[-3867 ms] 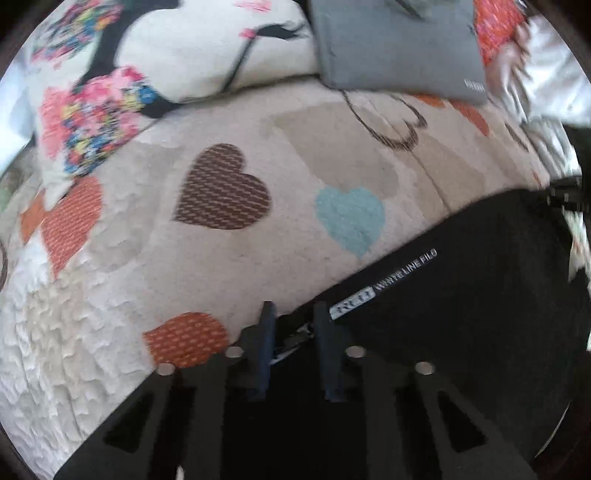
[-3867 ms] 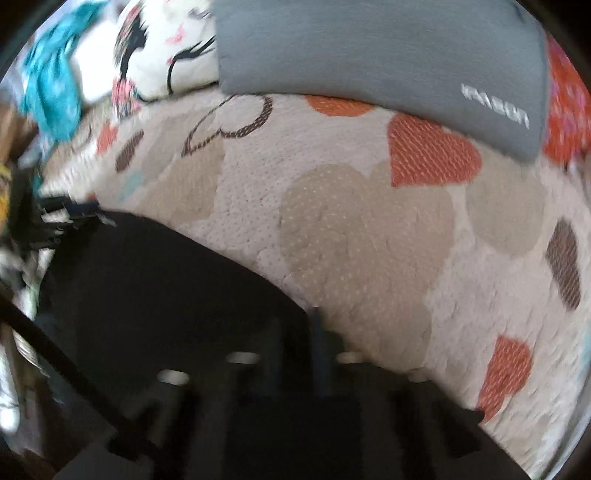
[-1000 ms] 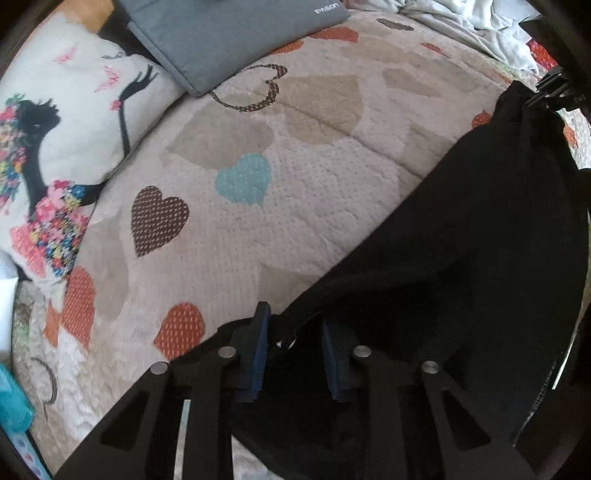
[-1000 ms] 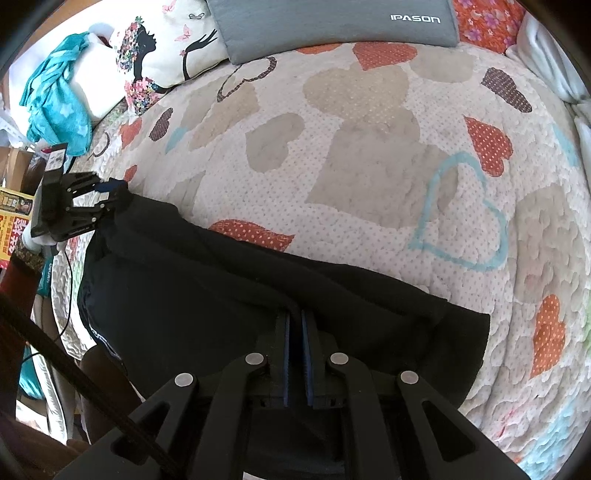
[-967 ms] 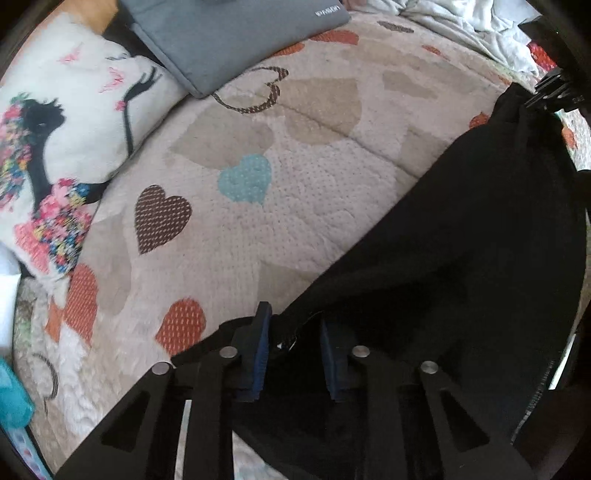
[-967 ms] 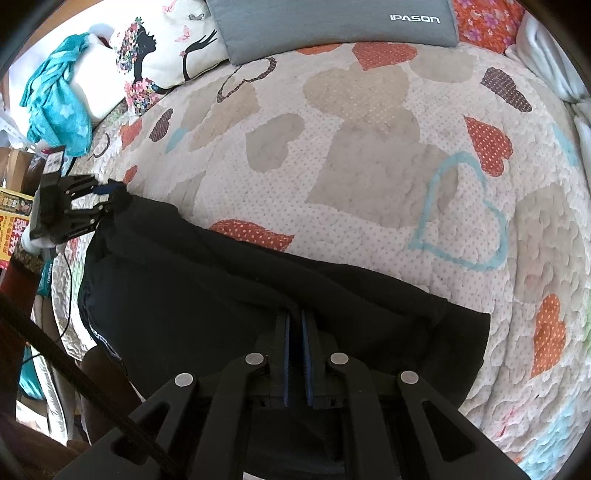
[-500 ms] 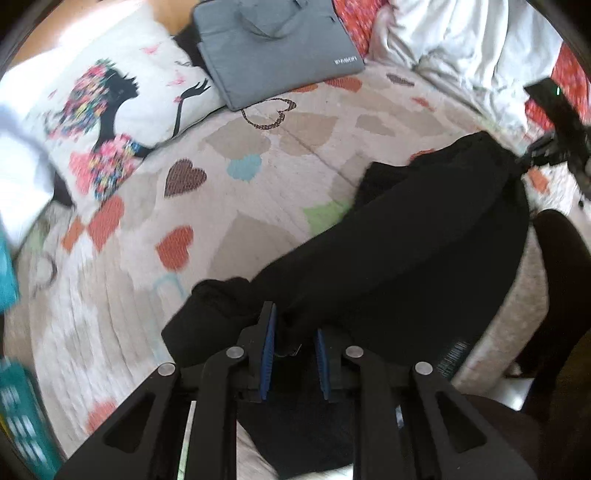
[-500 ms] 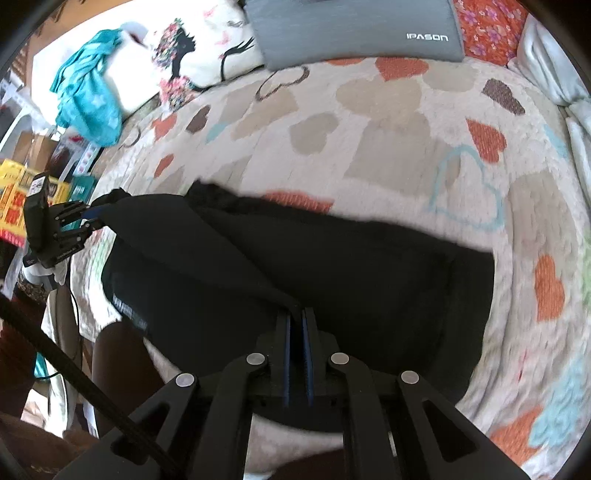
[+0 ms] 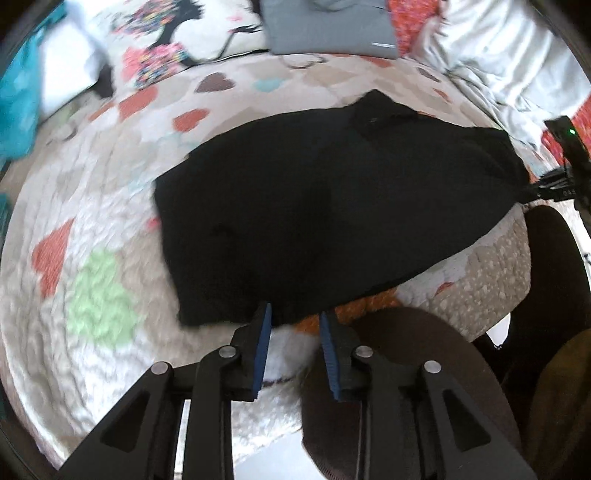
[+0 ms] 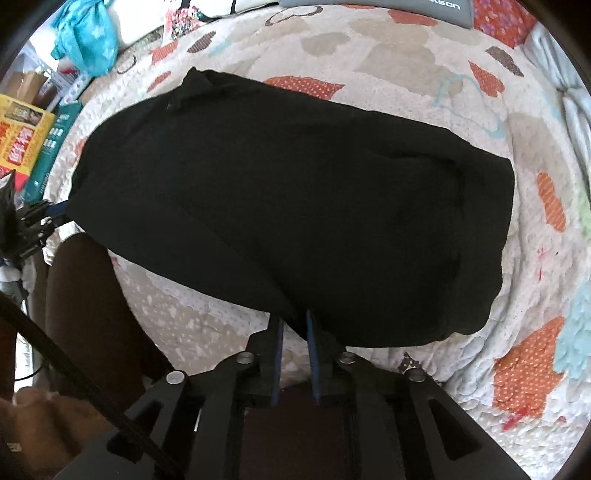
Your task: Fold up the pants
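Note:
The black pants [image 9: 332, 206] lie folded in a wide slab on the heart-patterned quilt [image 9: 99, 229], near the bed's front edge; they also fill the middle of the right wrist view [image 10: 295, 206]. My left gripper [image 9: 294, 317] is open, its blue pads just off the pants' near edge with nothing between them. My right gripper [image 10: 293, 325] has its pads a little apart at the pants' near hem, with black cloth lying between them. Each gripper shows at the edge of the other's view, at the pants' corners.
A grey laptop sleeve [image 9: 328, 26], a printed pillow [image 9: 162, 48] and white bedding [image 9: 498, 55] lie at the back. Teal cloth [image 10: 85, 33] and boxes [image 10: 26, 136] are at the left. The person's brown-clad legs [image 9: 402, 398] are just below the bed edge.
Both grippers pulled back toward the bed's front edge and lowered the pants flat onto the quilt. The left gripper opened and let go of the cloth; the right one's pads have parted slightly.

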{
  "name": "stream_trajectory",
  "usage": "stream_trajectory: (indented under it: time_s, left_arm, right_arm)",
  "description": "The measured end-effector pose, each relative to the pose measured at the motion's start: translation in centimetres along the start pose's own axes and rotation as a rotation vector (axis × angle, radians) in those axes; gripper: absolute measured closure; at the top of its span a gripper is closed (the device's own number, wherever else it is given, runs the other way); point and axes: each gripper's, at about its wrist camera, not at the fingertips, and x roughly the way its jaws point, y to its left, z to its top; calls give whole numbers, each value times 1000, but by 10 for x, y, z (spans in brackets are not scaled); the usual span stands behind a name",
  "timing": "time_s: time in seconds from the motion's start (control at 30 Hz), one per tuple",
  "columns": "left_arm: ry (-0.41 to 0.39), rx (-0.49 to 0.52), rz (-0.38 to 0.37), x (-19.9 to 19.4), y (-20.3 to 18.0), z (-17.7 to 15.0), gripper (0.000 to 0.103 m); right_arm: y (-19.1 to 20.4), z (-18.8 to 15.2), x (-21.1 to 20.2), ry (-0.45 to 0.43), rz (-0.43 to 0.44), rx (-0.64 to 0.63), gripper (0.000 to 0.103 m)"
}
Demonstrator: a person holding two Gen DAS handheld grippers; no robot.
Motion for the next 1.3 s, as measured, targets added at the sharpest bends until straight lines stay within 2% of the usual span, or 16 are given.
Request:
stream_trajectory:
  time_s: [0.03, 0.07, 0.13, 0.23, 0.3, 0.43, 0.53, 0.67, 0.8, 0.9, 0.93, 1.0, 1.03, 1.13, 1.3]
  left_arm:
    - [1, -10, 10, -3, 3, -4, 76]
    - [3, -25, 34, -8, 9, -10, 76]
    - [4, -65, 58, -18, 21, -19, 76]
    - [-13, -139, 99, -34, 37, -31, 76]
    - [-38, -194, 131, -48, 45, -35, 76]
    - [-132, -275, 132, -74, 43, -27, 65]
    - [-212, -289, 69, -87, 24, -3, 62]
    - [-287, -293, -47, -90, -6, 30, 58]
    - [-317, -332, -155, -88, -28, 46, 58]
    - [-330, -368, -191, -87, -41, 51, 58]
    - [-330, -376, -192, -87, -43, 52, 58]
    - [-320, -393, -189, -84, -48, 56, 58]
    - [-316, -397, -185, -84, -49, 57, 58]
    - [-317, -401, -178, -85, -50, 61, 57]
    - [-330, -431, -191, -85, -50, 70, 56]
  right_arm:
    - [-2, -1, -4, -9, -3, 13, 78]
    - [-5, -3, -8, -21, -12, 24, 64]
    - [-14, -10, -22, -53, -31, 48, 47]
    - [-39, -25, -51, -121, -27, 116, 46]
    - [-69, -39, -78, -202, -41, 216, 46]
    - [-135, -65, -105, -315, -10, 454, 46]
    - [-151, -64, -103, -347, 29, 504, 46]
    - [-153, -38, -78, -389, 147, 505, 46]
    - [-157, -4, -40, -408, 226, 513, 46]
    - [-158, 15, -12, -394, 257, 511, 46]
    - [-156, 19, -8, -413, 256, 507, 47]
    - [-156, 24, -7, -414, 287, 535, 80]
    - [-157, 27, -9, -407, 325, 539, 91]
    - [-150, 32, -31, -420, 266, 480, 91]
    - [-154, 39, -55, -444, 178, 457, 91]
